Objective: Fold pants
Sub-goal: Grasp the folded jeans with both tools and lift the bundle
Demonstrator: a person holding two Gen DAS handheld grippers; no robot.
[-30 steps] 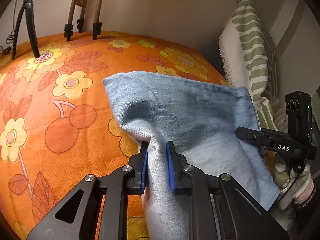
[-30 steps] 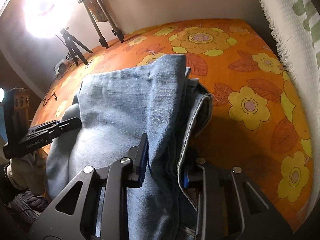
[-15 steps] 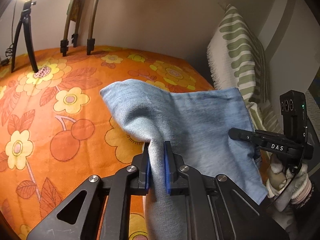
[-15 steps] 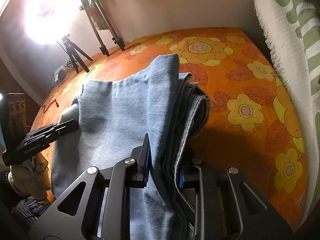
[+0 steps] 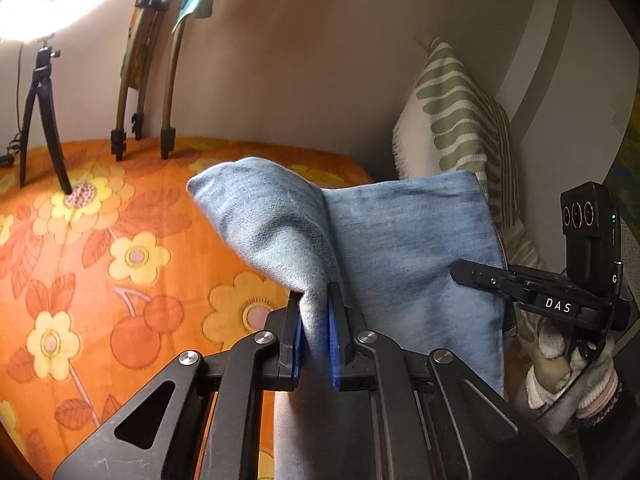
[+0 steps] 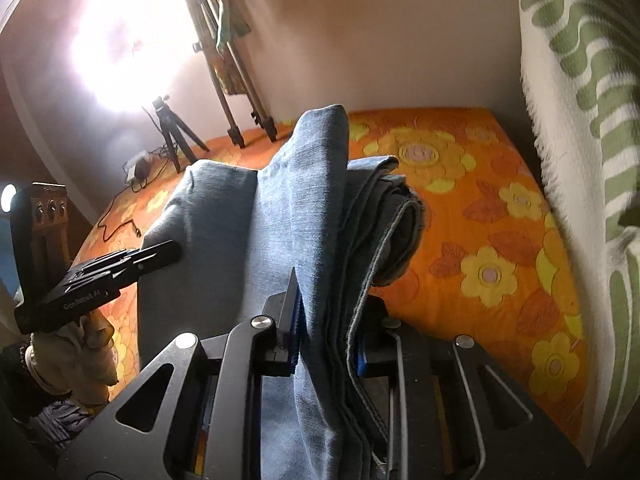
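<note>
Light blue denim pants (image 5: 400, 240) hang folded above the orange flowered bedspread (image 5: 120, 240), held up at one edge by both grippers. My left gripper (image 5: 314, 300) is shut on a thin pinch of the cloth, blue pads pressed against it. In the same view my right gripper (image 5: 460, 272) comes in from the right, a gloved hand under it. In the right wrist view the pants (image 6: 296, 200) drape over my right gripper (image 6: 332, 296), whose jaws are still closing on a thick bundle of layers with a seam. My left gripper (image 6: 168, 250) reaches the cloth's left side.
A white and green patterned pillow (image 5: 460, 120) stands against the wall at right, also seen as pillow (image 6: 580, 120). A small black tripod (image 5: 40, 112) with a bright ring light (image 5: 40, 0) and taller stand legs (image 5: 164, 120) rest on the far bedspread. A cable (image 6: 120, 216) lies there.
Both grippers have risen with the pants, so the denim hangs higher off the bedspread. Both pairs of jaws have narrowed on the cloth.
</note>
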